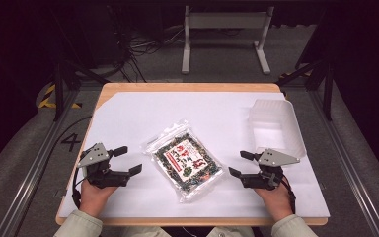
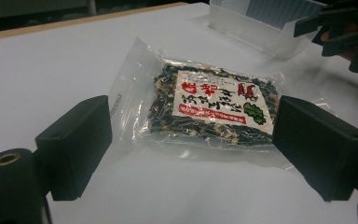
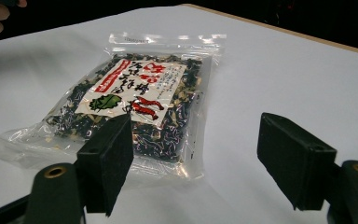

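The left gripper (image 1: 127,159) has its two black jaws spread wide with nothing between them — in the left gripper view they frame bare white sheet, and the clear plastic packet of dark dried food with a white-and-red printed label (image 2: 209,105) lies just beyond the pads, untouched. The right gripper (image 1: 239,163) also stands with its jaws apart and empty; in the right gripper view the packet (image 3: 130,105) lies ahead of the left-hand pad, close to it but not gripped.

In the high view the packet (image 1: 185,160) lies flat and askew on the white paper sheet (image 1: 128,113) covering the light wooden table (image 1: 187,87), between the two grippers, which point inward at it from either side. A translucent, rectangular plastic tray (image 1: 275,127) sits on the sheet behind the right gripper — well apart from the packet.
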`<state>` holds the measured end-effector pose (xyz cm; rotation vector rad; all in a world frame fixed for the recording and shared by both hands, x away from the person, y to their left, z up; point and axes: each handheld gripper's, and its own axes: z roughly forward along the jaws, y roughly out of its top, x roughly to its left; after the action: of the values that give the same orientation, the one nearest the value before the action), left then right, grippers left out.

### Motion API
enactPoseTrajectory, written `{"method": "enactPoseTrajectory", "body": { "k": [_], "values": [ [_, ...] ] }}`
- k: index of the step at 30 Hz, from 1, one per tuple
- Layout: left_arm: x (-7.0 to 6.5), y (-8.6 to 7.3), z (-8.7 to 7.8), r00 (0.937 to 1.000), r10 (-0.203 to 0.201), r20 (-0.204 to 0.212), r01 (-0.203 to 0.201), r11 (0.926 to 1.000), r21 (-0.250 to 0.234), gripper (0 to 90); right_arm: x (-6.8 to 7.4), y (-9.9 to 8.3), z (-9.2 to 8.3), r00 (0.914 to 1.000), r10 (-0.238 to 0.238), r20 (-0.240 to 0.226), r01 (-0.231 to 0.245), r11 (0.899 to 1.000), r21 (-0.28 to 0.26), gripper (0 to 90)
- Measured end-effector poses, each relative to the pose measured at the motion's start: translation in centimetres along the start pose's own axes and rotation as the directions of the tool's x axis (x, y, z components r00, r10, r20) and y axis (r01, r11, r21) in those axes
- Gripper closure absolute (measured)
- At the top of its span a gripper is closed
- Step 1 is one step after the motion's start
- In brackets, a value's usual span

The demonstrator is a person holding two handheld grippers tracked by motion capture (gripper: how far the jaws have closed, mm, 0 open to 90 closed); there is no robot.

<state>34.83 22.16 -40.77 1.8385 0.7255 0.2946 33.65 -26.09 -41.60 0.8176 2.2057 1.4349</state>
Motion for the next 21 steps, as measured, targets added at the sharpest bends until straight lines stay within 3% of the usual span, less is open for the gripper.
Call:
{"method": "enactPoseTrajectory", "body": {
  "k": [3,11,19,21],
  "values": [
    [0.3,0.7,0.3,0.9998,0.018,0.006,-0.018,0.9998,0.013,7.2,-0.1,0.0,0.1,1.0000,-0.001,0.003,0.001,1.000,0.003,26.0],
    [1.2,2.1,0.9,0.9993,-0.020,0.031,0.020,0.9997,0.011,5.3,-0.1,-0.1,0.4,1.0000,-0.002,-0.004,0.002,1.000,0.010,25.1],
    [2.1,3.6,1.6,0.9986,-0.048,0.023,0.049,0.9984,-0.027,5.1,-0.2,-0.1,0.3,1.0000,-0.001,-0.005,0.001,1.000,0.005,25.0],
    [2.6,3.8,1.8,0.9970,-0.071,0.030,0.072,0.9972,-0.020,5.5,-0.2,-0.1,0.3,1.0000,0.001,-0.009,-0.001,1.000,0.004,24.8]
  ]
}}
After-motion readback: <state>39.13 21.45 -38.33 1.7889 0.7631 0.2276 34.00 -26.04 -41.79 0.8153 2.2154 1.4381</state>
